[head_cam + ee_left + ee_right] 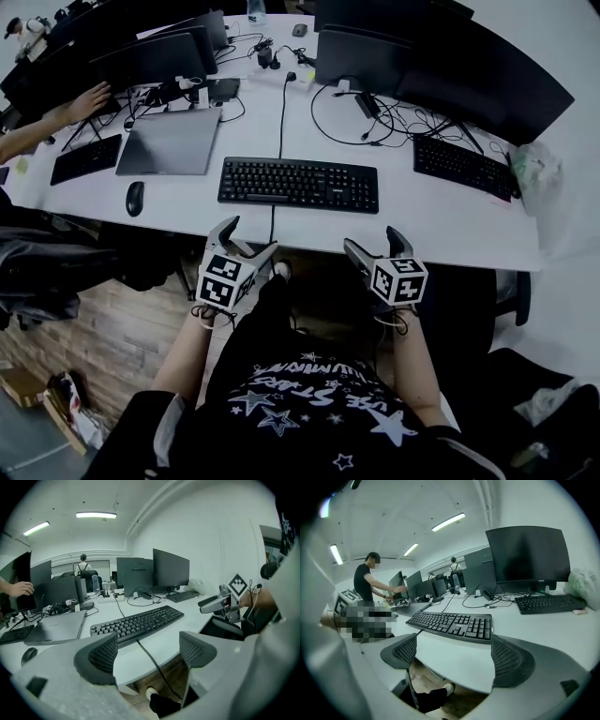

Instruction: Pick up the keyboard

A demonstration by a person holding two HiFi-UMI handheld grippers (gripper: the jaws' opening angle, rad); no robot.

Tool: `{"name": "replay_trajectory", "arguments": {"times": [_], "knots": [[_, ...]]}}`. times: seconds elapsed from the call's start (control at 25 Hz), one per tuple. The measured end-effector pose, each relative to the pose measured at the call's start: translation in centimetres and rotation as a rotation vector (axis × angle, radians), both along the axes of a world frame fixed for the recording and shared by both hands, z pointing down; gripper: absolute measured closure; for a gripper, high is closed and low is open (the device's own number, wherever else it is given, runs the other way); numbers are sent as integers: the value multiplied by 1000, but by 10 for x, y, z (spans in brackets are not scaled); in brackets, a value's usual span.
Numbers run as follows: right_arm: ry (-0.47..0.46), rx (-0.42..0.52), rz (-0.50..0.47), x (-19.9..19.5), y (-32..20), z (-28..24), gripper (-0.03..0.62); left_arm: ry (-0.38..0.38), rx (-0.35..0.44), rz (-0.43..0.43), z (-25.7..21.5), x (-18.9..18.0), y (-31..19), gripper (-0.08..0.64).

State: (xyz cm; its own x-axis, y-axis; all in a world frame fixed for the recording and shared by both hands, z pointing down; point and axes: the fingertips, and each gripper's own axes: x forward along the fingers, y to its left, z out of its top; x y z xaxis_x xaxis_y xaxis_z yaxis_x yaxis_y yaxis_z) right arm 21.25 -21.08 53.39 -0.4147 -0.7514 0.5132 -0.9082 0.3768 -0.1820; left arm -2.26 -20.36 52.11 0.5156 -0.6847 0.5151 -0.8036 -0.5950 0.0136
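A black wired keyboard point(298, 184) lies flat on the white desk point(450, 225), its cable running back toward the monitors. My left gripper point(246, 236) hovers at the desk's near edge, just below the keyboard's left half, jaws open and empty. My right gripper point(377, 242) sits at the same edge below the keyboard's right end, also open with nothing between the pads. In the left gripper view the keyboard point(137, 624) lies ahead beyond the jaws point(147, 651); in the right gripper view the keyboard point(452, 624) sits just past the jaws point(453, 653).
A closed grey laptop point(171, 142) and a black mouse point(135, 198) lie left of the keyboard. A second keyboard point(464, 167) sits at the right by a plastic bag point(534, 173). Monitors point(370, 56) and loose cables point(375, 117) stand behind. A person's hand point(89, 101) reaches in far left.
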Motion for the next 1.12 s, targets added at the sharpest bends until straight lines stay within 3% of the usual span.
{"name": "replay_trajectory", "arguments": {"times": [0.16,0.4,0.8,1.12], "knots": [[100,-13,-57,-14,-51,3,114,-42,14,20,5,-19,-49,155],[193,-78,-162,-36,-107,10,98,-36,-10,47,9,-36,-107,155],[559,-256,-731,-80,-132,47,81,-44,-37,92,16,-49,-162,155],[669,-333,-928,-100,-164,69,66,-61,-54,91,25,-71,-196,155]]}}
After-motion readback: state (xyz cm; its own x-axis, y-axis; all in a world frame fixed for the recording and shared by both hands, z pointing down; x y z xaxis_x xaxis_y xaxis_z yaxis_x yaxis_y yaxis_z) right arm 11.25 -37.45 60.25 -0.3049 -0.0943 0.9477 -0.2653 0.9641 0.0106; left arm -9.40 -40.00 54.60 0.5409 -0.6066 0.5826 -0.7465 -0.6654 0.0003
